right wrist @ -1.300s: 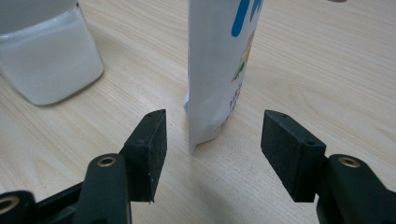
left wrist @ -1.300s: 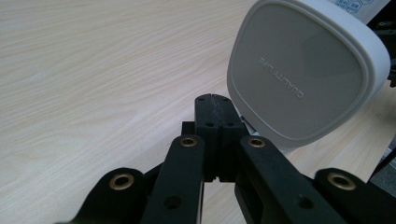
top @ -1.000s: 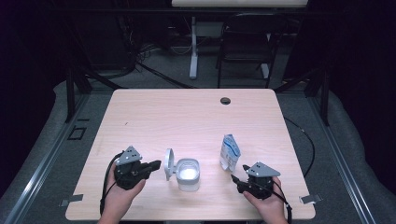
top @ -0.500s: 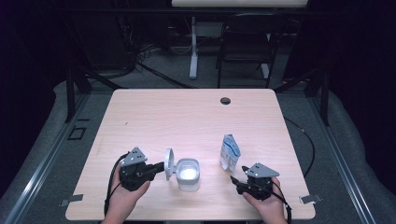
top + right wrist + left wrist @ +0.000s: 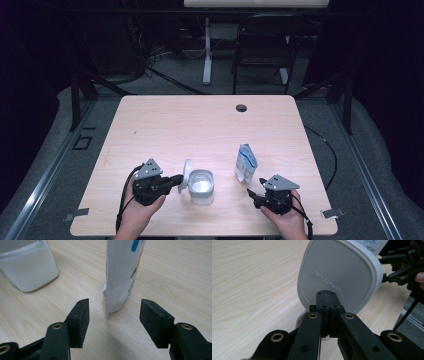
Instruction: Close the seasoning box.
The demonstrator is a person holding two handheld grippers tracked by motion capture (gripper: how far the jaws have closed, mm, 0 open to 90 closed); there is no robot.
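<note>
The left gripper (image 5: 327, 296) is clenched on the lower edge of the grey lid (image 5: 339, 275), held upright just beside the white tub (image 5: 201, 186). The right gripper (image 5: 113, 315) is released, its jaws spread before the standing pouch (image 5: 122, 272), not touching it.

The raised words "QUALITY LIFE" are showing on the flat grey-white face of the lid (image 5: 339, 277), running slantwise across its middle in embossed capitals of the lid's own colour, just above the spot where the left gripper (image 5: 327, 293) is pinching its edge. The pouch (image 5: 123, 272) is carrying blue, yellow and green printing on its white side, and a few blue marks are peeking over the lid's top rim, but none of it is reading as letters.
</note>
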